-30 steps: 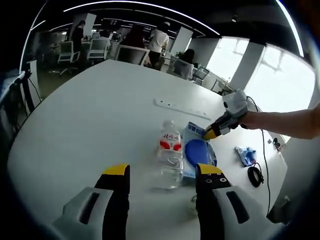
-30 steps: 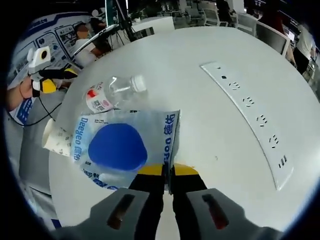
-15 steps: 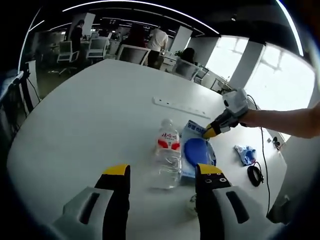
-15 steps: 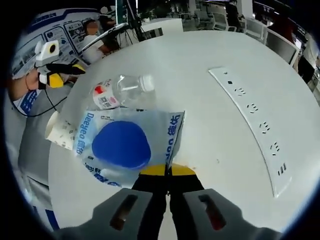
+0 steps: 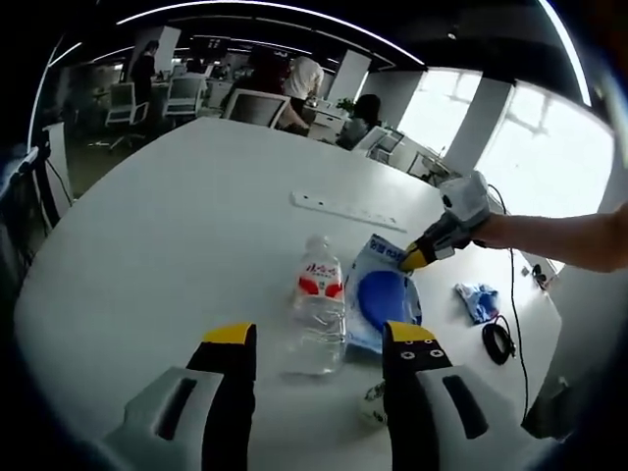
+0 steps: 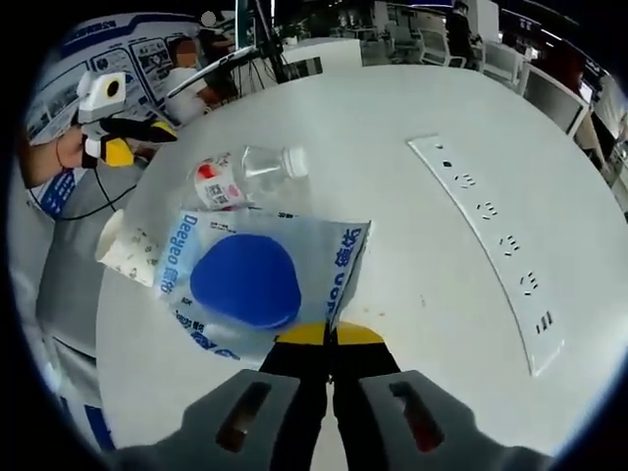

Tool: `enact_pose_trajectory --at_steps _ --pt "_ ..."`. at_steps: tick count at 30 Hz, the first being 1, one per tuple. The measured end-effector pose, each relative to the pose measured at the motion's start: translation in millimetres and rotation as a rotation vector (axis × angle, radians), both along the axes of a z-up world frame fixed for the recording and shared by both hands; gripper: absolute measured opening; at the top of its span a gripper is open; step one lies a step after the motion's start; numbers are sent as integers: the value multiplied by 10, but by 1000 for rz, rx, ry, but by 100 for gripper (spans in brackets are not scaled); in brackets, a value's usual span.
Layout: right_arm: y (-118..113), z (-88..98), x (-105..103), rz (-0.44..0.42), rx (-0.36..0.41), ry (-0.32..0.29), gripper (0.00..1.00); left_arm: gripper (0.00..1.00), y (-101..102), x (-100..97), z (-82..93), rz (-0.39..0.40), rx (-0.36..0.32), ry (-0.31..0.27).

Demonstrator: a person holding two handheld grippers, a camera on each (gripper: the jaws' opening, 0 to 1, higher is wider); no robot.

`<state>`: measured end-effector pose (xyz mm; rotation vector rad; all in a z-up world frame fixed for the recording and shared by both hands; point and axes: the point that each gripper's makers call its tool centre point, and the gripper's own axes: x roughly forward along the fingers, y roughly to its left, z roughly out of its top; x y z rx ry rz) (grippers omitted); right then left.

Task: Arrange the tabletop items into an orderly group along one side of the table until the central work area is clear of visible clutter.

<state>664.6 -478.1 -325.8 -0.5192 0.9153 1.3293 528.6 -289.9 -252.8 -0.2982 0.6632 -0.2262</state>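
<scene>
Near the table (image 6: 412,88) edge, right gripper (image 6: 328,336) pinching a corner of the blue-and-white packet (image 6: 257,280), with the bottle (image 6: 240,178) lying right against its far side. Could easily knock that bottle rolling if dragged, or tear loose from such a thin bite. Left gripper (image 5: 319,337) just hovering spread wide, holding nothing.

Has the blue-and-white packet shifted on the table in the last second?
No. In the right gripper view the packet lies as close to the bottle and power strip as before; only the camera drifted.
</scene>
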Motion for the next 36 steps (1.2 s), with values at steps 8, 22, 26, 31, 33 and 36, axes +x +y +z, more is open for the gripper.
enact_pose_trajectory --at_steps 8,22,26,31,33,36 --pt "-40 80 6 -24 31 -9 0 50 -115 73 54 -35 2 -9" --pt "-144 142 -7 -58 56 -18 0 47 -384 190 128 -110 9 -12" --pt "-150 150 -12 -63 64 -21 0 43 -463 220 132 -130 10 3" --pt "-156 151 -14 -70 73 -21 0 43 -558 246 137 -145 -3 16" --pt "-159 165 -15 -73 79 -21 0 44 -586 249 140 -150 -10 17" --pt "-168 205 -19 -72 89 -25 0 44 -623 246 128 -160 -5 21"
